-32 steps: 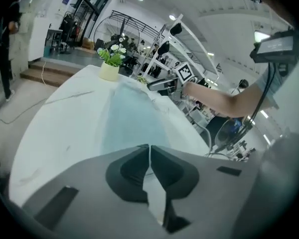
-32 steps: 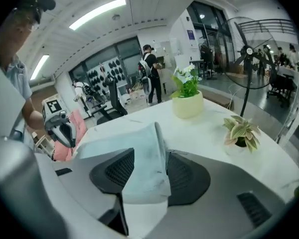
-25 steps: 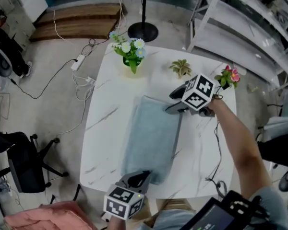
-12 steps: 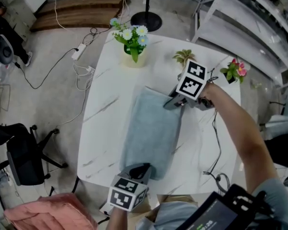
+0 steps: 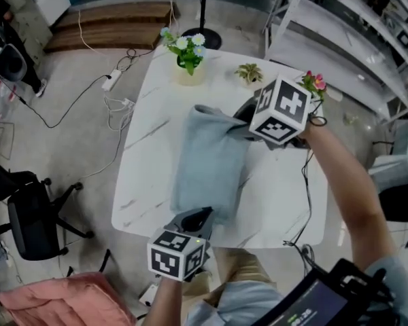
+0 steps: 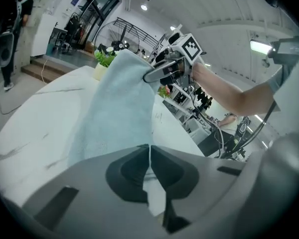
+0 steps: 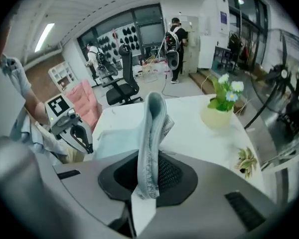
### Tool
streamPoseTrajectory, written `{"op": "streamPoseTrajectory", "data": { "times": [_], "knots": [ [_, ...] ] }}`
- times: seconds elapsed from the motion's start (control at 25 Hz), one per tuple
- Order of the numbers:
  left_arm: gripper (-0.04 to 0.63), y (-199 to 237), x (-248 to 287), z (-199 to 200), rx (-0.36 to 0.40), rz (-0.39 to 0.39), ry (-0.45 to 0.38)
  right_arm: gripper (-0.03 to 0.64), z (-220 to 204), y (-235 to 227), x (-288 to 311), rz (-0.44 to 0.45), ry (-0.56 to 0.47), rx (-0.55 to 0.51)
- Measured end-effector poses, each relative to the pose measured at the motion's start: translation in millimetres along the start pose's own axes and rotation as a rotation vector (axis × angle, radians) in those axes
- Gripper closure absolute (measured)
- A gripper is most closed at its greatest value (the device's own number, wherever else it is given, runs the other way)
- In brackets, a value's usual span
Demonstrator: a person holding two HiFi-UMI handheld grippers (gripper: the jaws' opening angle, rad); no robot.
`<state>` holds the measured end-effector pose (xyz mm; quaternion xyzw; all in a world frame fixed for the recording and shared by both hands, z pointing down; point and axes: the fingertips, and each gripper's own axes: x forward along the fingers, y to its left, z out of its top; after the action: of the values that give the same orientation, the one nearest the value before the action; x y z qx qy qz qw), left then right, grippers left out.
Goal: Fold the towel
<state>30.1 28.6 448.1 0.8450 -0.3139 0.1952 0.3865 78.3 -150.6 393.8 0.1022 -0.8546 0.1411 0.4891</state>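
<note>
Subject: pale blue-grey terry towel (image 5: 211,161), lying lengthwise on the white marble-pattern table (image 5: 285,195), with its far end raised off the surface.
Right gripper (image 5: 239,128): the jaws have just been closing and now pinch the far edge of the towel, which stands up in a doubled ridge between the pads in the right gripper view (image 7: 150,176).
Left gripper (image 5: 197,216): the jaws are drawn together to a slit at the towel's near edge (image 6: 149,158); the cloth runs straight into the jaw line, so a thin nip is judged.
Step in hand: carrying the far edge over toward the near edge for a crosswise fold.
Technique, grip: the right pinch looks deep enough, and it should be kept firm until the edge is laid down.
Technique, path: the edge is best lifted high enough for the hanging cloth to clear the lower layer, then brought toward the left gripper in one arc.
Technique, anchor: the left gripper should hold steady so the near end does not slide.
Technique, alignment: the edges should be squared before release.
Hazard: a single-corner hold may let the other far corner sag and skew the fold.
</note>
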Motion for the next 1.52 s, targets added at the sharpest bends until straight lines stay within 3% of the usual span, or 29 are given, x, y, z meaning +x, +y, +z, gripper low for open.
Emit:
{"op": "streamPoseTrajectory", "data": {
  "times": [0.2,0.4,0.64,0.92,1.04,1.16,1.28,1.36,1.52],
  "knots": [
    [0.58,-18,-49,-19,0.013,0.012,-0.067,0.545,17,59,-12,-0.218,0.013,-0.181],
    [0.581,-26,-83,-56,0.022,0.022,-0.072,0.541,17,115,4,-0.396,0.03,-0.334],
    [0.581,-26,-109,-94,0.028,0.031,-0.058,0.54,4,164,42,-0.508,0.013,-0.4],
    [0.581,-19,-113,-119,0.023,0.032,-0.04,0.535,-23,179,77,-0.586,0.038,-0.467],
    [0.581,-19,-112,-126,0.02,0.024,-0.038,0.526,-33,182,90,-0.581,0.034,-0.46],
    [0.581,-17,-106,-128,0.021,0.019,-0.039,0.5,-45,190,108,-0.506,0.026,-0.424],
    [0.581,-13,-96,-122,0.023,0.019,-0.042,0.377,-54,204,119,-0.396,0.015,-0.391],
    [0.581,-11,-89,-116,0.019,0.019,-0.051,0.334,-55,211,115,-0.338,-0.002,-0.369],
    [0.58,-7,-78,-99,-0.03,0.003,-0.096,0.324,-38,218,73,-0.267,-0.127,-0.256]
  ]
}}
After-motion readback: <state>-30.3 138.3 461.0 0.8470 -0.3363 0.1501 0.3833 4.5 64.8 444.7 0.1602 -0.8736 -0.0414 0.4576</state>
